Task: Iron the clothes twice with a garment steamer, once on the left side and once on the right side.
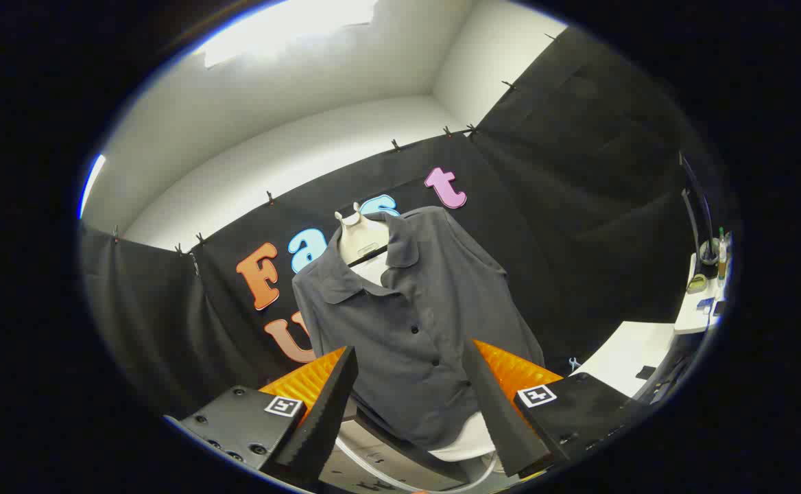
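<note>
Landmark: shirt (pixel 414 329), hung on a mannequin torso (pixel 361 240) in front of the booth wall. Gripper (pixel 411 391) sits before and below the shirt, jaws spread wide apart, one finger to each side of the shirt's lower front, nothing held between them. Bench (pixel 623 357) lies right of the shirt; small items (pixel 709 274) stand on a shelf further right.

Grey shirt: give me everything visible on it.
The grey shirt is dark, matte fabric with a spread collar and dark buttons down a closed placket. It hangs on a white mannequin torso, tilted in the view, before the black cloth wall. The gripper is open, fingers framing the hem without visible contact.
</note>
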`<move>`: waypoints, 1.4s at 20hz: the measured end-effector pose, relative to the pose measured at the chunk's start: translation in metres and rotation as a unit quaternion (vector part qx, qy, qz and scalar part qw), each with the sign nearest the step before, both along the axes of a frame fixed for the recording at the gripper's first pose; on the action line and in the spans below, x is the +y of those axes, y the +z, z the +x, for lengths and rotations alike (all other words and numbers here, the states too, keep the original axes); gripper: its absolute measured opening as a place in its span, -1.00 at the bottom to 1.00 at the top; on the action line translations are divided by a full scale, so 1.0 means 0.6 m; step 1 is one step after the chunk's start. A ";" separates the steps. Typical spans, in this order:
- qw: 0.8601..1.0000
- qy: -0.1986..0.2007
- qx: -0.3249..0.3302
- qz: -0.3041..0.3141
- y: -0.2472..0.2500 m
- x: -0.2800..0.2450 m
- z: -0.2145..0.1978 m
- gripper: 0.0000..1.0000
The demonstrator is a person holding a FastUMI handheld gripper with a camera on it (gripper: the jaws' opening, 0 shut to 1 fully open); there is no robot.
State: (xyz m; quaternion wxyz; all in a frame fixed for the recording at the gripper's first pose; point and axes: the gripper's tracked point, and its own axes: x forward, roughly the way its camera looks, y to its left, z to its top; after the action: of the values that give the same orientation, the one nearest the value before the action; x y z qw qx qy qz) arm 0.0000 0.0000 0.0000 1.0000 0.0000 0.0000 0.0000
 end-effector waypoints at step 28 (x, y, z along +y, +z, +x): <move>0.978 0.073 0.009 -0.196 -0.020 0.189 0.014 0.96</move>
State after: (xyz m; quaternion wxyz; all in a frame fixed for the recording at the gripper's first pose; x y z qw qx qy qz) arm 0.0085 0.1136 -0.0119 0.9778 -0.1962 0.0093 0.0734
